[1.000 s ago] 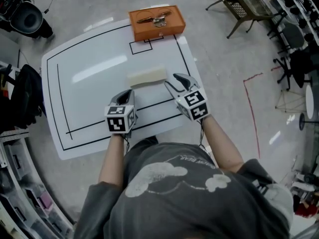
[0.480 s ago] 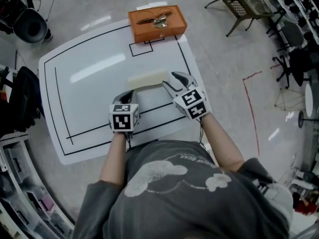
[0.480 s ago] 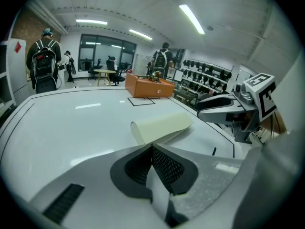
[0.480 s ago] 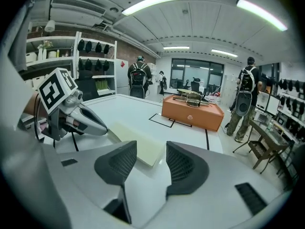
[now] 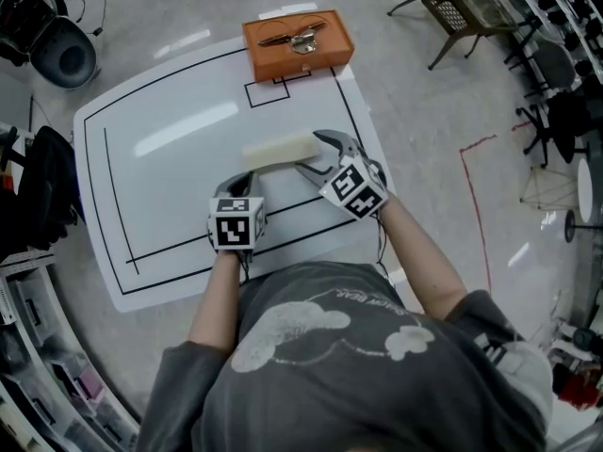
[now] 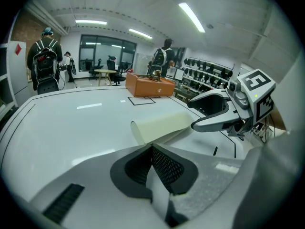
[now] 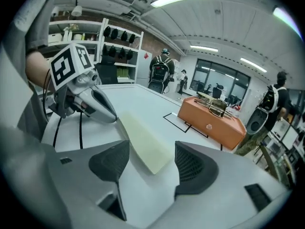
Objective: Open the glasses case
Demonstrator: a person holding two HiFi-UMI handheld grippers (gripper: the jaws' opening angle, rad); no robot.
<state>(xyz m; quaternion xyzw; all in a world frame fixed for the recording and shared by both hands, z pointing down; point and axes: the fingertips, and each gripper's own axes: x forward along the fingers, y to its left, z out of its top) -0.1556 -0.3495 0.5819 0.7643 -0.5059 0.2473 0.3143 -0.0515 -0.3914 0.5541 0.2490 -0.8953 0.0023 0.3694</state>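
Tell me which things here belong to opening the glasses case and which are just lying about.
For the job: cream glasses case; right gripper, jaws opening with the case's end between them; left gripper, shut, beside the case.
Lying about: orange box at the table's far edge; metal item on top of it.

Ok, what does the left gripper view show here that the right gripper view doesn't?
Only the left gripper view: the left claw's own jaws, shut together on nothing, and the right claw seen from the side, at the far end of the glasses case.
Only the right gripper view: the right claw's own jaws, opening, with the near end of the glasses case in the gap and neither pad touching it; also the left claw from the side.
Both: the cream glasses case, closed, lying on the white table, and the orange box beyond it.
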